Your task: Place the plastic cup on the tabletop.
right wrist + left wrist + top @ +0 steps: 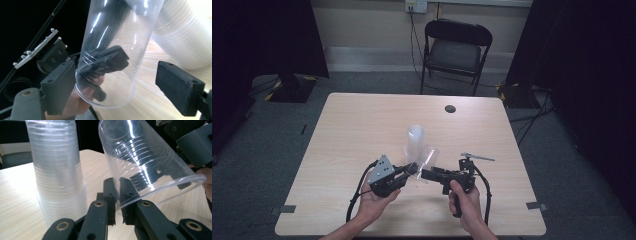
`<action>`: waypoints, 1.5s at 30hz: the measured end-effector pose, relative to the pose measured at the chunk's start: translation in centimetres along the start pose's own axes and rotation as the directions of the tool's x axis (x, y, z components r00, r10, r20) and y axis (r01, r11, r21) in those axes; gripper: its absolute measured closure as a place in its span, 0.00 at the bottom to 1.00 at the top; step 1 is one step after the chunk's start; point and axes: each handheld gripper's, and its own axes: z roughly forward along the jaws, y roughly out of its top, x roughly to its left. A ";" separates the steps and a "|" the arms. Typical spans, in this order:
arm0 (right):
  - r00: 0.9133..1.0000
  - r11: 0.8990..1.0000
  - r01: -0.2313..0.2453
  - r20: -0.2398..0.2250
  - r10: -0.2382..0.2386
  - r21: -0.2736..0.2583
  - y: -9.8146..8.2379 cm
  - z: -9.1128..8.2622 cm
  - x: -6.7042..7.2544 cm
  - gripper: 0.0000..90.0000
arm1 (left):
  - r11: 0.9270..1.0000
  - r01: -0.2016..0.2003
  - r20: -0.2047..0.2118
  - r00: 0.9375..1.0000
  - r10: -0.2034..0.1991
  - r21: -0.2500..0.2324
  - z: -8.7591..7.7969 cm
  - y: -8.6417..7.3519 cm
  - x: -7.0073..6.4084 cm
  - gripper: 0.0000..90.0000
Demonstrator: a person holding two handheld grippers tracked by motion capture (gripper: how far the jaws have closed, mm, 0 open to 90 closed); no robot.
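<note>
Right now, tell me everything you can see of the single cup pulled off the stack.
The single cup is clear, thin plastic with fine ridges around its wall, empty and undamaged. It is tilted, with its open mouth toward the right claw and its base up and away. The left claw is shut on its rim, one pad inside and one outside. The right claw's jaws stand open on either side of it, not pressing. It hangs above the table, beside the stack of cups.

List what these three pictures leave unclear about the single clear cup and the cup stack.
- Stack: top cut off by the left gripper view's edge; cup count unreadable.
- Single cup: base cut off by the right gripper view's top edge.
- High view: cup too small to show the left hand-held gripper's hold.
</note>
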 end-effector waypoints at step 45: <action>0.893 0.934 0.328 0.275 -0.355 0.140 0.1 -1.6 -0.3 0.29 | 0.959 0.149 0.122 0.976 -0.182 0.239 -0.8 1.9 1.3 0.95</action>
